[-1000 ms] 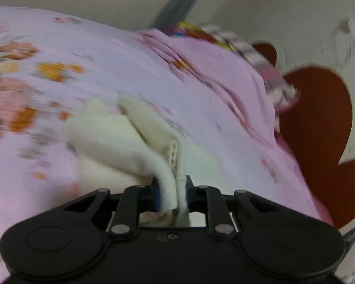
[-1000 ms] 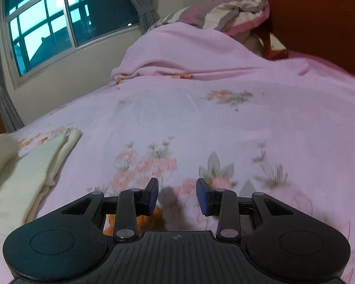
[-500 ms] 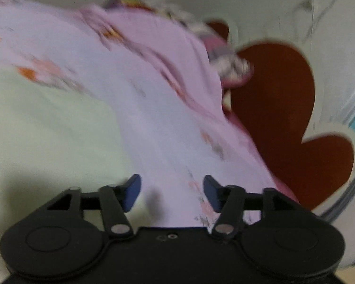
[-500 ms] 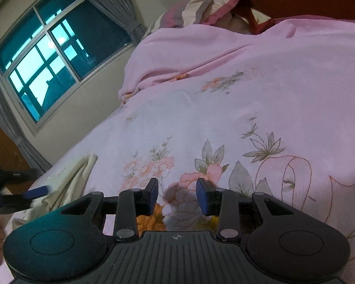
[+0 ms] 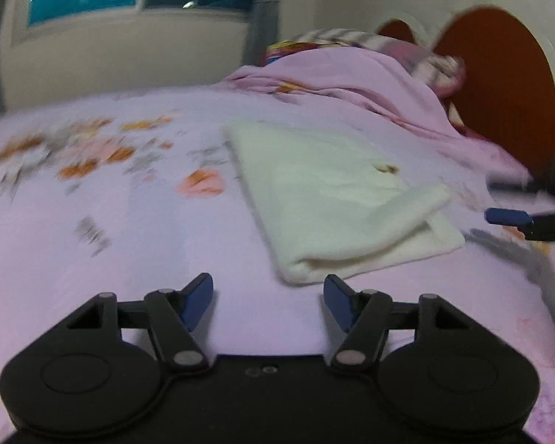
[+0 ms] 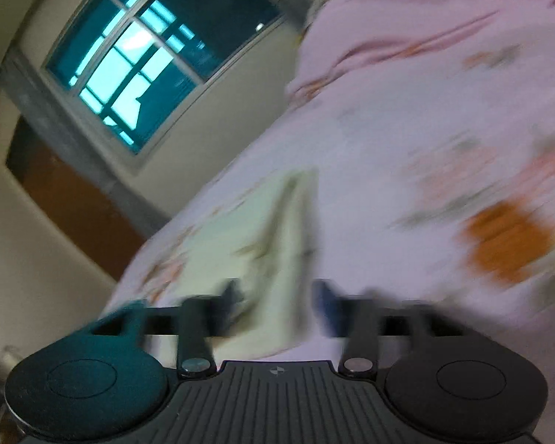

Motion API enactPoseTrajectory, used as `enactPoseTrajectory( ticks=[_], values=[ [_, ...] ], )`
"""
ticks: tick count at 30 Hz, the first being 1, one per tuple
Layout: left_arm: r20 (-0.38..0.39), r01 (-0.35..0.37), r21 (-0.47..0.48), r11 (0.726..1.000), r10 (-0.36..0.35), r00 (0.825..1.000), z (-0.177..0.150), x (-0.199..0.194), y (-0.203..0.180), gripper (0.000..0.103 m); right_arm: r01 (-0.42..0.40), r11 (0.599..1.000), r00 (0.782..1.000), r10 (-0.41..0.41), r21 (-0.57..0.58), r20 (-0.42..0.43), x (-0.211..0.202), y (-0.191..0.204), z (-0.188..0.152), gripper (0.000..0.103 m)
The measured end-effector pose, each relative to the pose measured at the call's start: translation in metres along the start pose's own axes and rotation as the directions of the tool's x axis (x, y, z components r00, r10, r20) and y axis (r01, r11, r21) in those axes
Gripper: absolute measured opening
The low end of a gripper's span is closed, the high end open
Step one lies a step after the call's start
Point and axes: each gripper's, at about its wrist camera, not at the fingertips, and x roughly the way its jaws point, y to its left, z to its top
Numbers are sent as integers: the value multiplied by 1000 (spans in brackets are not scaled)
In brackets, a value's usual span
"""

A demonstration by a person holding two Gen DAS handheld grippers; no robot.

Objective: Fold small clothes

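A small cream-white garment [image 5: 336, 203] lies folded flat on the pink floral bedspread [image 5: 129, 229]. My left gripper [image 5: 268, 301] is open and empty, just in front of the garment's near folded edge, not touching it. My right gripper [image 5: 518, 218] shows at the right edge of the left wrist view, beside the garment's right end. In the blurred right wrist view the right gripper [image 6: 277, 303] is open, with the garment [image 6: 277, 229] lying between and ahead of its fingers.
A heap of pink bedding and striped pillows [image 5: 370, 63] lies at the head of the bed by the red-brown headboard [image 5: 499, 85]. A window [image 6: 151, 55] and wall stand past the bed's far edge.
My left gripper let go of the cream garment, opened and drew back; the garment now lies flat. My right gripper swung left toward the garment, its view now blurred.
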Motion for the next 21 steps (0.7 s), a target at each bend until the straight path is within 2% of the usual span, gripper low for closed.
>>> enactPoseTrajectory(
  ticks=[1, 3, 5, 7, 9, 10, 12, 13, 15, 18, 20, 21],
  values=[
    [6, -5, 5, 1000, 5, 1000, 2, 4, -3, 67, -11, 1000, 1000, 11, 9, 1, 6, 10, -5, 96],
    [-5, -24, 5, 1000, 24, 1000, 3, 13, -1, 65, -54, 998, 998, 54, 24, -28, 20, 24, -13, 96],
    [11, -19, -32, 999, 20, 1000, 0, 13, 4, 66, -42, 999, 998, 43, 32, -34, 30, 33, -16, 90],
    [4, -19, -52, 998, 19, 1000, 0, 17, 10, 67, -16, 997, 997, 22, 72, -79, 48, 34, -16, 87],
    [-27, -45, -17, 999, 44, 999, 0, 21, 7, 68, -36, 993, 991, 49, 108, -121, 66, 31, -16, 77],
    [-48, -58, 40, 997, 60, 997, 0, 23, 2, 68, -26, 994, 989, 40, 101, -139, 75, 31, -14, 73],
    [-39, -82, 87, 993, 86, 995, 4, 28, -6, 69, 24, 999, 984, -15, 49, -178, 94, 34, -9, 46],
    [-50, -88, 76, 993, 92, 995, 4, 30, -4, 69, 56, 998, 981, -50, 23, -189, 101, 35, -6, 8],
    [-55, -87, 34, 996, 89, 995, 4, 31, 5, 70, 41, 999, 984, -43, -12, -174, 102, 38, 5, 7],
    [-49, -69, 10, 998, 70, 996, 1, 29, 8, 70, -33, 987, 997, 20, -157, -79, 71, 63, 15, 7],
    [-49, -66, 16, 998, 67, 997, 1, 28, 6, 70, -11, 977, 998, -2, -215, -59, 58, 64, 10, 7],
    [-53, -72, 23, 997, 73, 996, 0, 29, 4, 70, 36, 977, 997, -50, -212, -63, 61, 53, 5, 7]
  ],
)
